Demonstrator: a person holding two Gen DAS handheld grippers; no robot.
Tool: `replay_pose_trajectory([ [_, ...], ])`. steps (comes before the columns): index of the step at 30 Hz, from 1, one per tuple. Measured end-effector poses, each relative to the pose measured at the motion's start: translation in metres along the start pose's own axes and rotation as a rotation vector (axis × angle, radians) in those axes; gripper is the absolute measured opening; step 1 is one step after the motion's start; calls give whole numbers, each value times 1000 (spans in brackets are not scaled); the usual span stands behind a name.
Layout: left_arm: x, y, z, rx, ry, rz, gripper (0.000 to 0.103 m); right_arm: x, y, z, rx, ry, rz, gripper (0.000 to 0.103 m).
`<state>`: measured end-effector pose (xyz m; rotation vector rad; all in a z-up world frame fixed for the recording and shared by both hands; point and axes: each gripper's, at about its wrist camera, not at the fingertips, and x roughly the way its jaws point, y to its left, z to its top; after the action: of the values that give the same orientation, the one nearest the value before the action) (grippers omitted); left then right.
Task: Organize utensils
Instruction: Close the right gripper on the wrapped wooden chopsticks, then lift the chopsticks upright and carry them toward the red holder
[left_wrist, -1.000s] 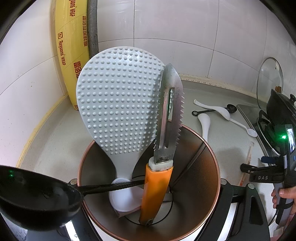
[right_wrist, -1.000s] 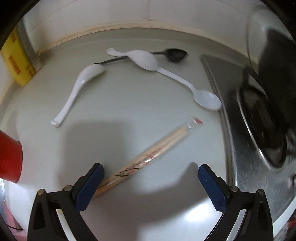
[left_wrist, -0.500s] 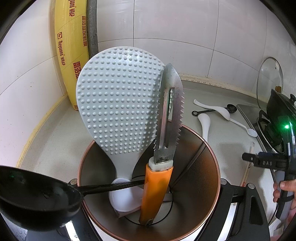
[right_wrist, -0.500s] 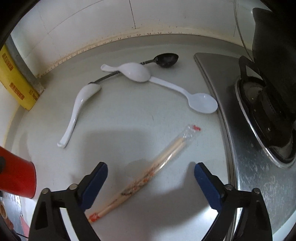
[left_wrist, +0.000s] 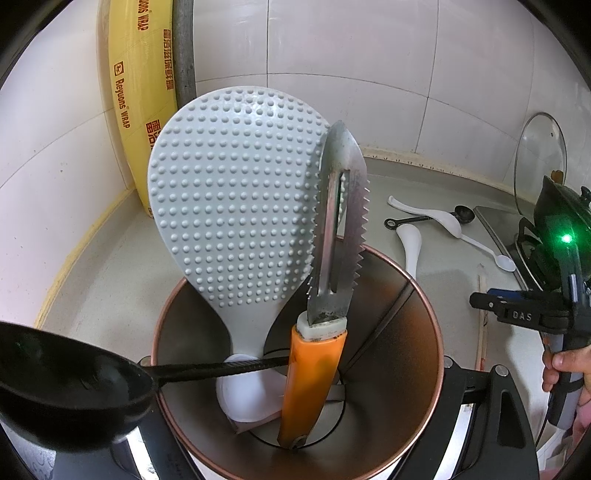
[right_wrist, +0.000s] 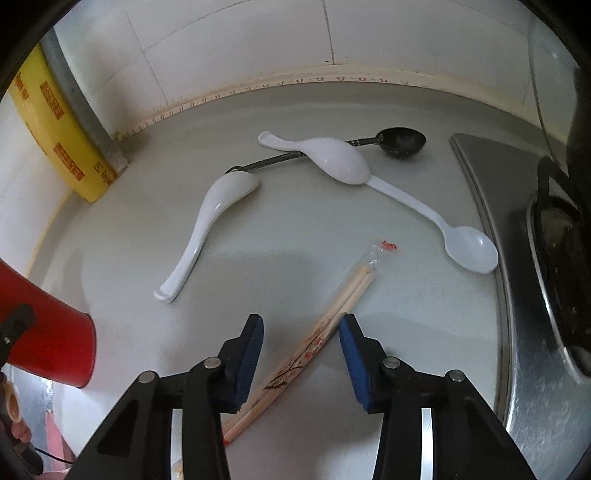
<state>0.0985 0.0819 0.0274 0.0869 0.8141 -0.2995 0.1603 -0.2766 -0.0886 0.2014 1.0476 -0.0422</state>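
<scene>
copper-rimmed metal holder (left_wrist: 402, 373), clamped in your left gripper (left_wrist: 299, 458), already stands the dotted grey rice paddle (left_wrist: 236, 206), orange-handled serrated peeler (left_wrist: 314, 373) and black ladle (left_wrist: 70, 384). on the counter (right_wrist: 295, 236) wait two white ceramic soup spoons (right_wrist: 207, 225), a black measuring spoon (right_wrist: 400, 142), a white plastic spoon (right_wrist: 469, 249). your right gripper (right_wrist: 301, 354), jaws just closing, straddles the wrapped bamboo chopsticks (right_wrist: 317, 332) without pinching them.
</scene>
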Motion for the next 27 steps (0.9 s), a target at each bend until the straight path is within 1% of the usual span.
replay_pose_trajectory([
  [3, 3, 1, -1, 0, 3, -1, 90, 9, 1, 12, -24, 15, -48, 38],
  [5, 3, 2, -1, 1, 3, -2, 90, 15, 1, 19, -31, 23, -61, 35],
  [8, 3, 4, -1, 1, 3, -5, 90, 19, 9, 25, -79, 19, -81, 30],
  [9, 3, 4, -1, 1, 3, -5, 90, 21, 13, 26, -102, 19, -89, 26],
  [10, 4, 3, -1, 0, 4, -4, 90, 22, 17, 27, -119, 20, -88, 23],
  [14, 3, 4, -1, 0, 3, -4, 90, 24, 32, 27, -177, 27, -48, 17],
  [16, 3, 4, -1, 0, 4, -4, 90, 24, 35, 26, -183, 30, -31, 13],
  [18, 4, 4, -1, 0, 3, -4, 90, 22, 35, 26, -168, 31, -2, 12],
  [27, 4, 4, -1, 2, 4, -5, 90, 8, 27, 24, -143, 17, 27, 12],
])
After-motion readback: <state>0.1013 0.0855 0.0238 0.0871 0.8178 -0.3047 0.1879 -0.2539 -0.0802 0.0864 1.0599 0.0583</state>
